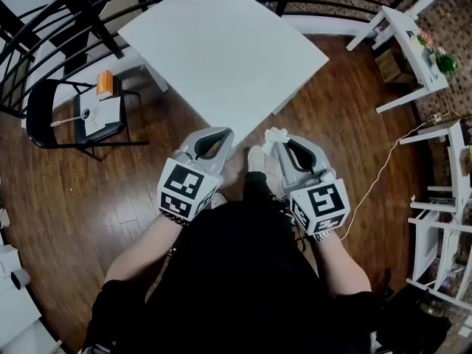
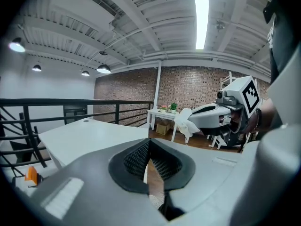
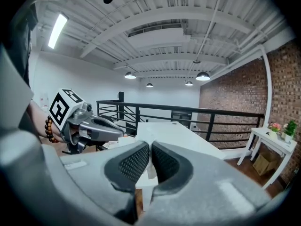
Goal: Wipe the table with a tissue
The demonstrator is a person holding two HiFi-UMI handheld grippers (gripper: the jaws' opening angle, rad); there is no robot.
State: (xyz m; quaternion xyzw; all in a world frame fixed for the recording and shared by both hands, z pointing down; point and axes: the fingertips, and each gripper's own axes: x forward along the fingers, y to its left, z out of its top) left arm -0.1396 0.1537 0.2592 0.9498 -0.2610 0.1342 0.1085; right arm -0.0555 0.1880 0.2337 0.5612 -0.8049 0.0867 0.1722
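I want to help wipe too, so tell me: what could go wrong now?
1. The crumpled white tissue sits only at the tip of the right tongs, so it might slip out once it rubs the white square table.
2. The right tongs hang above the brown wooden floor, not the table, so a dropped tissue would likely land there and get dirty.

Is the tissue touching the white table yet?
No, the tissue hangs from the right gripper in the air, clear of the table.
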